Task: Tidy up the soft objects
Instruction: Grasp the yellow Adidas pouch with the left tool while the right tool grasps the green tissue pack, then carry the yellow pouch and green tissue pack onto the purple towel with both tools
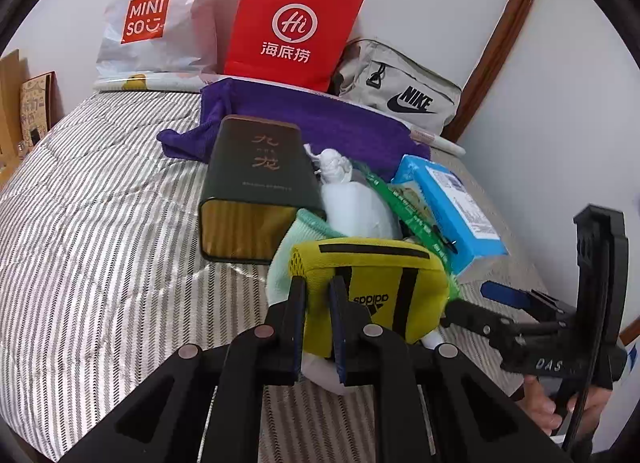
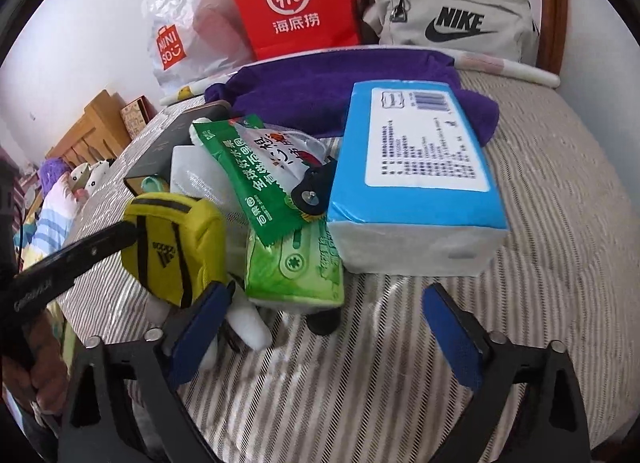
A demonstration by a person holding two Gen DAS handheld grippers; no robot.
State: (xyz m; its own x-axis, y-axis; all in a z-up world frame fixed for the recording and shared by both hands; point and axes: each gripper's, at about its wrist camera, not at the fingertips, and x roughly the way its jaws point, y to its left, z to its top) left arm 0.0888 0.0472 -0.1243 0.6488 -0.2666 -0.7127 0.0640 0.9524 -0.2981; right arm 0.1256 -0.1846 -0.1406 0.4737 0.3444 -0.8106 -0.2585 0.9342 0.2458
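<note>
Your left gripper is closed down on the near edge of the yellow Adidas pouch, its fingers pinching the fabric with only the pouch's thickness between them; from the right wrist view the pouch looks raised a little above the striped bedcover, though you cannot be sure it is fully clear. Your right gripper stands wide open and holds nothing, hovering over bare bedcover just in front of the green wipes pack and the blue tissue pack. Judging by how things lie, you are early in the job: almost everything is heaped together in one cluster. A green-and-white snack pouch leans across the wipes and against the tissue pack, a mint-green sock and a white soft bundle sit just behind the yellow pouch, and the dark tea tin stands beside them on the left. The purple towel lies rumpled behind the heap, unfolded. At the wall the red Haidilao bag, the Miniso bag and the grey Nike bag stand ready, but whether anything has gone into them is hidden.
</note>
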